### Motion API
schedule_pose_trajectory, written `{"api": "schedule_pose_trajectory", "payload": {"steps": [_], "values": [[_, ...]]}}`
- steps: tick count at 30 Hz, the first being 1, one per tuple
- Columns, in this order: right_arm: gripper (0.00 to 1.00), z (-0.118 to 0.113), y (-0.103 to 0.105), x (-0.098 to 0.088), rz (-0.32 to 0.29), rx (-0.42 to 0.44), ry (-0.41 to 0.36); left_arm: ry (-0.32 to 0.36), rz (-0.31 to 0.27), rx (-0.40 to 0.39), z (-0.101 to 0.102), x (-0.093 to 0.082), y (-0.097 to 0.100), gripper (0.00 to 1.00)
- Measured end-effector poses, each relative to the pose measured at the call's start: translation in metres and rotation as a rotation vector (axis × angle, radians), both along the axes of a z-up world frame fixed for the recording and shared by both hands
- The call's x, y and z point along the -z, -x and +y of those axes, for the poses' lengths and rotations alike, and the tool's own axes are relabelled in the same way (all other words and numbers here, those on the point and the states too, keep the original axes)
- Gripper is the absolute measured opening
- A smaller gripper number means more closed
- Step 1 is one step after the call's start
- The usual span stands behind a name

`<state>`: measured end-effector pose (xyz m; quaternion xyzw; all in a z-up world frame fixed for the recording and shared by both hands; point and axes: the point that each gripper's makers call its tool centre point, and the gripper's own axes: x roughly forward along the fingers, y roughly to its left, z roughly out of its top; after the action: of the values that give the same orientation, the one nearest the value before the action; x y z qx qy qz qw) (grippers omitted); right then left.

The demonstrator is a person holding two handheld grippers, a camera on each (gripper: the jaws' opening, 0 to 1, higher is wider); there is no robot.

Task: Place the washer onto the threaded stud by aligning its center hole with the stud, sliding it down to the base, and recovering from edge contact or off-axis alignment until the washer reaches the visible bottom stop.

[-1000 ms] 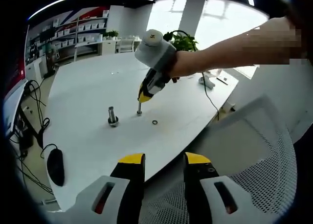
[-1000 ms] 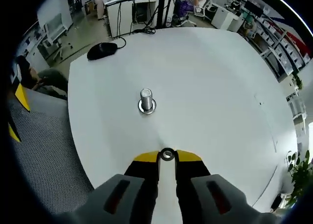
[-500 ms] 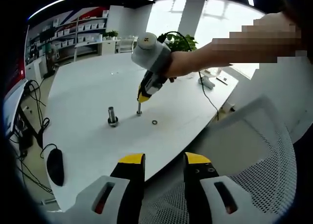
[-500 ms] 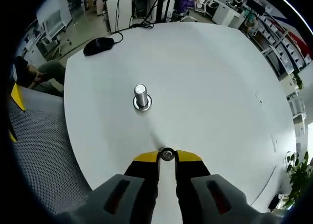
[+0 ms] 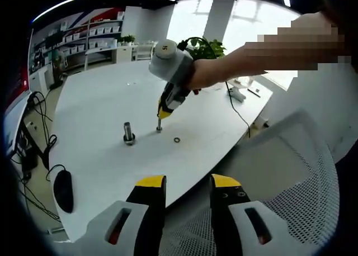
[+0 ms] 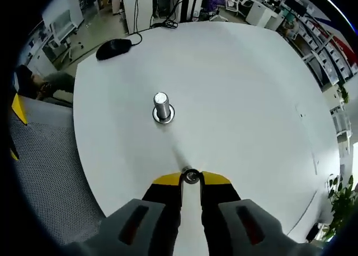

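One washer [image 6: 191, 176] sat pinched in the right gripper [image 6: 191, 179], near the stud [image 6: 161, 106]. Away from the stud, the left gripper [image 5: 186, 182] stood with jaws apart, holding nothing.

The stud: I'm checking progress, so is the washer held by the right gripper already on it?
No: the washer is pinched at the right gripper tips, apart from the upright stud on the table.

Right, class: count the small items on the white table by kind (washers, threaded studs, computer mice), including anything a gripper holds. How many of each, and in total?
Washers: 2 (held washer in the right gripper; loose washer)
Threaded stud: 1
Computer mouse: 1
Total: 4
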<state>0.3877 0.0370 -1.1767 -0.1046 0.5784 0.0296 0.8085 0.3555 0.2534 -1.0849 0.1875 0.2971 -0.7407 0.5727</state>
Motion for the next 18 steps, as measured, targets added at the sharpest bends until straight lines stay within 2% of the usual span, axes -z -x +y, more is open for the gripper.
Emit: {"api": "schedule_pose_trajectory", "payload": {"steps": [14,18], "values": [[0.14,-0.002,0.003,0.007,0.012,0.015,-0.009,-0.006,0.001,-0.002,0.000,0.001,0.000,0.29],[0.14,-0.012,-0.001,0.022,0.021,0.013,-0.021,-0.010,0.001,-0.003,0.000,0.003,0.000,0.29]]}}
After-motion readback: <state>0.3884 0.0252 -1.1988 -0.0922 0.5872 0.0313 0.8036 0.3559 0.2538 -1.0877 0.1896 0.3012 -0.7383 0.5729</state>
